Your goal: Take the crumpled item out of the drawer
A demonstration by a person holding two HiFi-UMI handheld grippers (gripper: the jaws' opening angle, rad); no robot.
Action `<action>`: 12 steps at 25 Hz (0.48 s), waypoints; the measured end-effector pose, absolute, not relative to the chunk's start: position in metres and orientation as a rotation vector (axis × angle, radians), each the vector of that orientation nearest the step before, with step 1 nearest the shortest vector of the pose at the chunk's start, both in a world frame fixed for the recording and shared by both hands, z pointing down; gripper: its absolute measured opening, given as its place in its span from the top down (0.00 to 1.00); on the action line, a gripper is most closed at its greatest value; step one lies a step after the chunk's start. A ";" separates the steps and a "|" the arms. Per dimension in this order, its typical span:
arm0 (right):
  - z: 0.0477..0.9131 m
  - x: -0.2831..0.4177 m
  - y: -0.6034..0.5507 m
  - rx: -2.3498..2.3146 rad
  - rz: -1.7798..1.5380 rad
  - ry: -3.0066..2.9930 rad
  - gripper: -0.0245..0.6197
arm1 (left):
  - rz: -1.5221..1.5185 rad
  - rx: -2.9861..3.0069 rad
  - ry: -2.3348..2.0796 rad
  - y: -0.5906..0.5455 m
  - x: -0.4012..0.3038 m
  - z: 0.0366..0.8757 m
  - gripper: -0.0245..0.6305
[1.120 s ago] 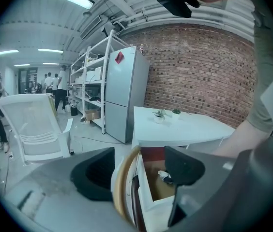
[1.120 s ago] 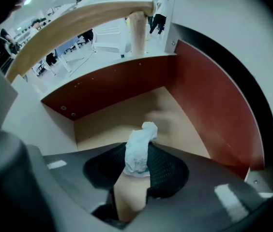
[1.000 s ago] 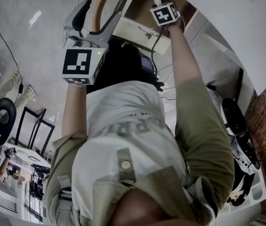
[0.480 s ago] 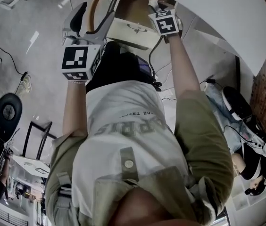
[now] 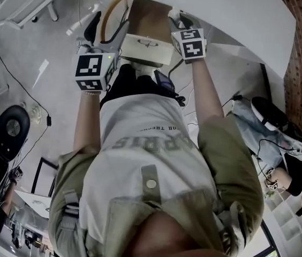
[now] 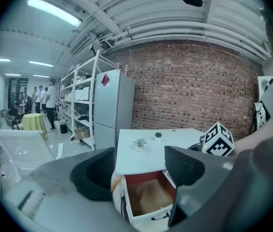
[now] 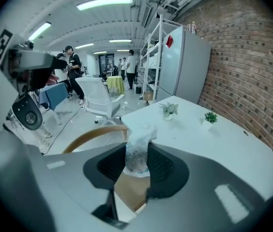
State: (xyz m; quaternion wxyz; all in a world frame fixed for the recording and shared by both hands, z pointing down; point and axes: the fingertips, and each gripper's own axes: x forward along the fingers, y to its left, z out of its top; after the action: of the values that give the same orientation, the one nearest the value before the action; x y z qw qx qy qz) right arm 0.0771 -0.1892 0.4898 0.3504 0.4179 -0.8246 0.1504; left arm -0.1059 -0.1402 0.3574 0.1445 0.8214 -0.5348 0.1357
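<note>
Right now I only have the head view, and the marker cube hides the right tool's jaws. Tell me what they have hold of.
Observer: In the right gripper view, the right tool is clamped on a crumpled white wad, which sticks up from between its jaws.
Operator: Check the left tool too.
Observer: The left tool has its jaws apart with nothing between them. It looks down at the open white-fronted drawer.
Operator: Look into that drawer.
Observer: In the left gripper view its brown bottom is bare. Nothing lies in the part I can see.
</note>
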 end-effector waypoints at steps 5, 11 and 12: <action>0.425 0.083 -0.168 1.222 0.338 -2.232 0.76 | 0.332 2.418 -1.554 -0.133 -0.098 0.332 0.46; 0.347 0.092 -0.149 1.445 0.234 -2.364 0.76 | 0.273 2.506 -1.549 -0.134 -0.084 0.301 0.46; 0.337 0.093 -0.146 1.476 0.222 -2.378 0.76 | 0.267 2.521 -1.547 -0.135 -0.082 0.296 0.46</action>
State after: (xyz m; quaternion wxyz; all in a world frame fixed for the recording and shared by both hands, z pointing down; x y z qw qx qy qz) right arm 0.0933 -0.1458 0.3369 0.1663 0.5184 -0.8351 0.0779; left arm -0.0818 -0.1351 0.2965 0.0859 0.8457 -0.5189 0.0897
